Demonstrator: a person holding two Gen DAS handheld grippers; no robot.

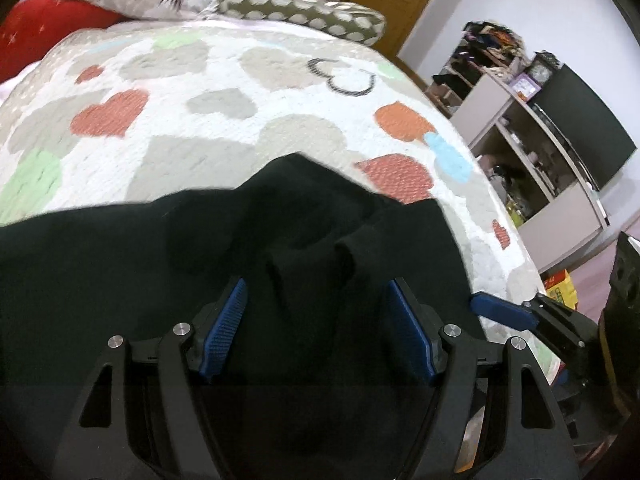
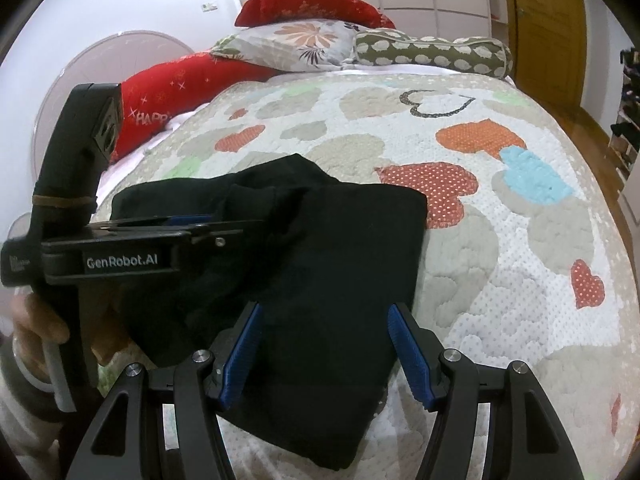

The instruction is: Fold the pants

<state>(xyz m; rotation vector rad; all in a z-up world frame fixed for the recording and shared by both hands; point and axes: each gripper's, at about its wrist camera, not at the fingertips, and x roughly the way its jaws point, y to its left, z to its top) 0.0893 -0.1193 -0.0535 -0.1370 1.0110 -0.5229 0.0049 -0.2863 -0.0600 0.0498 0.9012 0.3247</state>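
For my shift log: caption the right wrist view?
Open right gripper over folded black pants on heart-patterned quilt.

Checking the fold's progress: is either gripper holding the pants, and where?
Neither. The left gripper and right gripper stand open over the black pants.

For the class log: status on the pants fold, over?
Left gripper open over the black pants; right gripper open, empty. Pants bunched on the heart quilt, partly folded. Nothing in the way.
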